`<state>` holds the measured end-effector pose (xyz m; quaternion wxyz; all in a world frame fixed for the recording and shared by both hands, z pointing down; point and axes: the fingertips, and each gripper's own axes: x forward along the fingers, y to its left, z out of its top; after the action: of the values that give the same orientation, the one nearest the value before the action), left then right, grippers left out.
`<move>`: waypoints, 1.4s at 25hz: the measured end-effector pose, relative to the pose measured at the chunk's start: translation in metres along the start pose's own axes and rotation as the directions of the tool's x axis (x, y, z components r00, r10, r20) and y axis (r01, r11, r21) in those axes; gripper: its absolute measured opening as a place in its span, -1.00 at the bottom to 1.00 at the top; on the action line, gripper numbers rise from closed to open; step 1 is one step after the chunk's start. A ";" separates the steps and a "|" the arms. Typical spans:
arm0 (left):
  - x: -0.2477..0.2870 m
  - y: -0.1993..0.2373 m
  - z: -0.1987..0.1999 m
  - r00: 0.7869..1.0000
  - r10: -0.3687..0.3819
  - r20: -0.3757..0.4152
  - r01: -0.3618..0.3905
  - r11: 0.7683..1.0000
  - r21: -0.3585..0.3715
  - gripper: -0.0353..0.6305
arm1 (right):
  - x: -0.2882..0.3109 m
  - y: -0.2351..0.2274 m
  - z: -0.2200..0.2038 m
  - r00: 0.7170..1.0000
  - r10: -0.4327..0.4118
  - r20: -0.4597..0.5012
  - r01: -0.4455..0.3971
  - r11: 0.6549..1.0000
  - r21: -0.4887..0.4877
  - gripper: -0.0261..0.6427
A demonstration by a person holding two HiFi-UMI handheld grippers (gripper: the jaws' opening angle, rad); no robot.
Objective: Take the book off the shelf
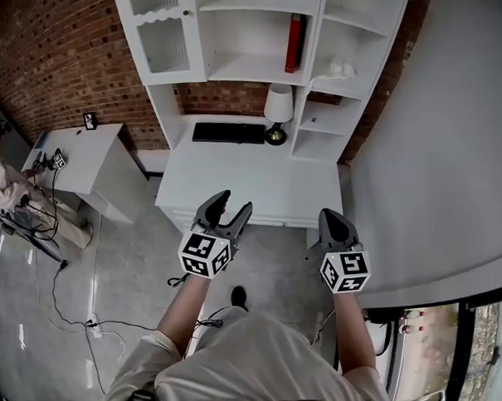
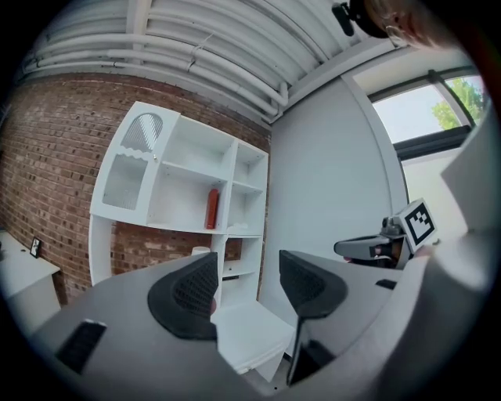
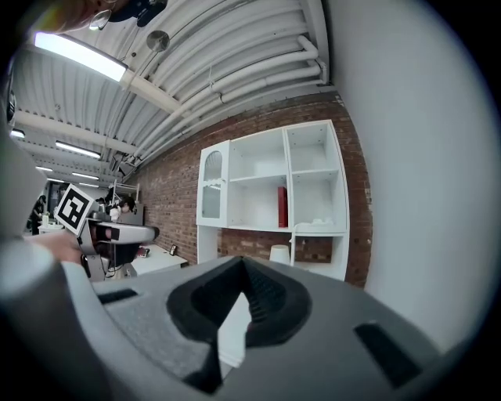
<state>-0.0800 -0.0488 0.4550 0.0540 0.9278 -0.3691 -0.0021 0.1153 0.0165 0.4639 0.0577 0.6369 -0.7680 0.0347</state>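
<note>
A red book stands upright on a middle shelf of the white shelf unit against the brick wall. It also shows small and far off as the book in the left gripper view and the book in the right gripper view. My left gripper is held in the air well short of the desk, open, with nothing between its jaws. My right gripper hangs beside it, shut and empty. Both point toward the shelves.
A white desk under the shelves carries a black keyboard and a white lamp. A small white object lies on the right shelf. A side table and a person are at the left; a white wall stands at the right.
</note>
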 end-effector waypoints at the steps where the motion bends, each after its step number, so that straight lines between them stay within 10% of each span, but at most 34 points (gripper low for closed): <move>1: 0.007 0.007 0.001 1.000 -0.010 -0.001 0.010 1.000 -0.001 -0.18 | 0.008 -0.001 0.001 1.000 -0.009 -0.002 0.009 1.000 0.001 -0.92; 17: 0.079 0.106 0.010 0.993 -0.112 -0.019 0.112 0.994 -0.011 -0.18 | 0.114 -0.001 0.020 0.994 -0.111 -0.009 0.111 0.994 0.010 -0.92; 35: 0.146 0.138 0.004 0.997 -0.068 -0.028 0.066 0.997 -0.041 -0.18 | 0.187 -0.049 0.025 0.997 -0.082 0.002 0.082 0.997 0.010 -0.92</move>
<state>-0.0680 -0.2487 0.4703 0.0776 0.9383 -0.3369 0.0022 0.1284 -0.1774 0.4632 0.0551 0.6682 -0.7411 0.0354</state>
